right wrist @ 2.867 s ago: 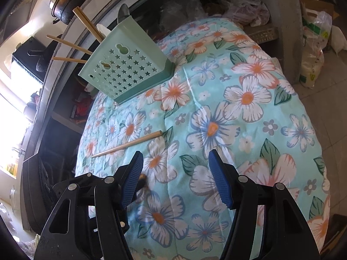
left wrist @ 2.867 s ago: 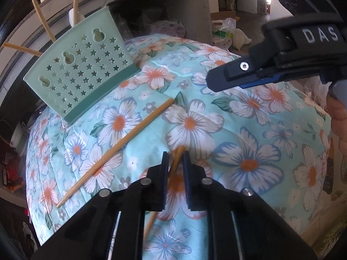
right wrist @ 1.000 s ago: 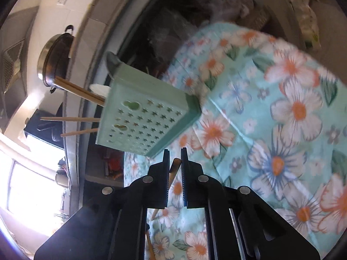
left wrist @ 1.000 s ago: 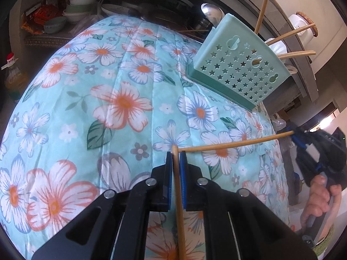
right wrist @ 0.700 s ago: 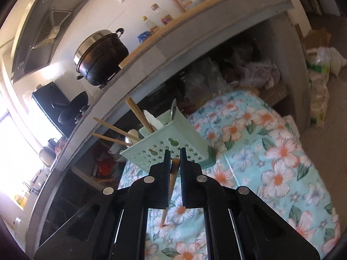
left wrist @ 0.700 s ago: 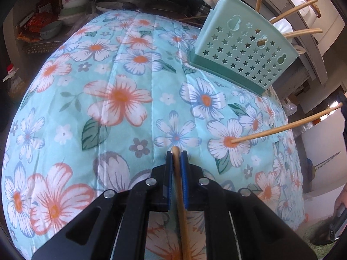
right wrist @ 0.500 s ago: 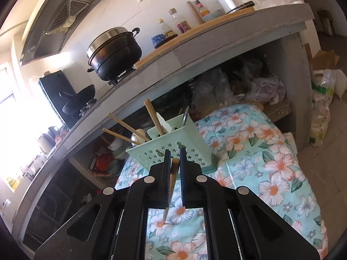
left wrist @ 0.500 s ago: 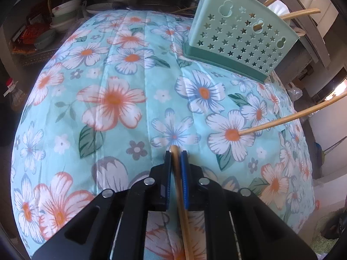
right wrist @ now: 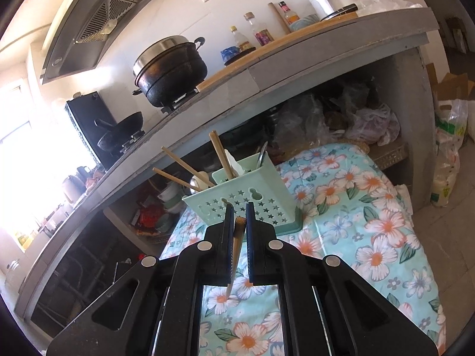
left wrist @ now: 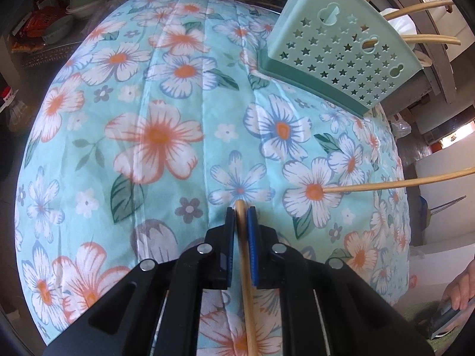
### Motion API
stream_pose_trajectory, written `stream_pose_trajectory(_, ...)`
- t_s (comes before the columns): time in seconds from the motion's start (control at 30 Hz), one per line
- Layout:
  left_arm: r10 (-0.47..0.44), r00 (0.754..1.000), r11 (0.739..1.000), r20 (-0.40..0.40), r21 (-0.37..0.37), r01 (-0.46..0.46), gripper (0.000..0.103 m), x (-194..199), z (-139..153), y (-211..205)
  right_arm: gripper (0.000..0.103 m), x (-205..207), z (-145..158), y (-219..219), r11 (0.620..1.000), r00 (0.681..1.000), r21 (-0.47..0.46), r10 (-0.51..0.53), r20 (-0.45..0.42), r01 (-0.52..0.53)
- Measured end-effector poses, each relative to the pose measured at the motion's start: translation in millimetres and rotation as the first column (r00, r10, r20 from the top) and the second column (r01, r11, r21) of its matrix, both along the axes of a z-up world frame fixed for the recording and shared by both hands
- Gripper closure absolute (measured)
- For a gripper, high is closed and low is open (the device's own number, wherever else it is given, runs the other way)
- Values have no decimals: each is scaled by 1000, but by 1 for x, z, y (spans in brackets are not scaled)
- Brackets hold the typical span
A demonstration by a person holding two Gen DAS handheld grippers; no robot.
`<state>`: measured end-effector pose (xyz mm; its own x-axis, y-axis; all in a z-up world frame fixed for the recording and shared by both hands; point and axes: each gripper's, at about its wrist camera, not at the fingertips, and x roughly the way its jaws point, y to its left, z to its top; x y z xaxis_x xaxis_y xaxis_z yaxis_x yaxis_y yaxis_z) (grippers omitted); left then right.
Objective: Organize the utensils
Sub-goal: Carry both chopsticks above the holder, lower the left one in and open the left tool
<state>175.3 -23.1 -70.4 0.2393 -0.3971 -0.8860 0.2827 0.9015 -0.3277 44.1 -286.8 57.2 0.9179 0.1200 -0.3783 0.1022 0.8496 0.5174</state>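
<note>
Lifting is done: both chopsticks are off the floral cloth point(left wrist: 166, 95) now, where seconds ago they lay flat. Left gripper point(left wrist: 241, 210) is clamped on one chopstick point(left wrist: 248, 290), right gripper point(right wrist: 237, 210) pinches the other chopstick point(right wrist: 236, 246), now raised and hanging tip-down, so next is probably the green holder point(right wrist: 252, 192). Only the right wrist view shows the holder's open top with utensils inside; the left view shows just its starred wall.

The left gripper's chopstick point(left wrist: 248, 296) runs off the bottom edge. A second chopstick point(left wrist: 400, 182) leaves the right edge, its holder unseen. A hand point(left wrist: 458, 293) is cut by the same edge. Inside the holder point(right wrist: 252, 195), utensil ends are hidden behind its wall.
</note>
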Motion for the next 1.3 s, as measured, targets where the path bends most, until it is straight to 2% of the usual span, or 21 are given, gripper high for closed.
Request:
stream_pose_trajectory(0.1,15,999,999,33,-32,-14,97,0,19,1,97,-3,-2,-5,1000,1000,15,1,1,-1)
stream_pose_trajectory(0.17,30,996,998,89,-62,-25,97,-2,41,4,97,-6,0,-9,1000,1000,13,-1,9,1)
stream_pose_trajectory(0.3,81,964,990,252,-135,-48,97,-3,101,4,97,-10,1,-14,1000,1000,5,-8,21,8)
stream_pose_trajectory(0.37,104,937,979,333,-200,-37,98,-3,137,3,97,-11,2,-16,1000,1000,5,-11,23,11)
stream_pose_trajectory(0.43,127,893,970,432,-242,-20,98,-6,174,-2,97,-12,2,-18,1000,1000,8,-13,26,13)
stream_pose_trajectory(0.53,188,793,954,580,-299,-8,98,-4,228,-9,98,-12,2,-18,1000,1000,13,-10,27,10)
stream_pose_trajectory(0.63,270,664,937,698,-349,-14,98,1,277,-11,98,-12,3,-16,1000,1000,7,-9,26,9)
stream_pose_trajectory(0.73,336,538,928,773,-370,-47,98,10,308,-18,98,-12,3,-16,1000,1000,6,-11,24,10)
stream_pose_trajectory(0.77,350,512,925,785,-377,-53,98,16,314,-21,98,-11,3,-15,1000,1000,4,-12,23,11)
stream_pose_trajectory(0.8,361,496,922,789,-383,-61,98,24,317,-24,98,-10,3,-15,1000,1000,4,-13,21,12)
stream_pose_trajectory(0.83,373,495,917,785,-394,-66,98,31,319,-27,98,-10,3,-15,1000,1000,4,-13,18,13)
stream_pose_trajectory(0.87,382,503,911,775,-407,-65,98,41,318,-31,98,-9,4,-14,1000,1000,2,-14,16,14)
stream_pose_trajectory(1.03,395,584,888,709,-457,-46,98,78,299,-44,98,-6,5,-13,1000,1000,-12,-19,6,19)
stream_pose_trajectory(1.13,400,611,879,683,-474,-46,98,88,284,-53,97,-4,5,-13,1000,1000,-16,-22,0,22)
stream_pose_trajectory(1.23,388,634,883,669,-468,-46,98,94,266,-63,97,-3,6,-12,1000,1000,-21,-23,-3,23)
stream_pose_trajectory(1.3,375,666,882,644,-470,-42,98,99,249,-67,97,-2,6,-10,999,1000,-25,-24,-5,23)
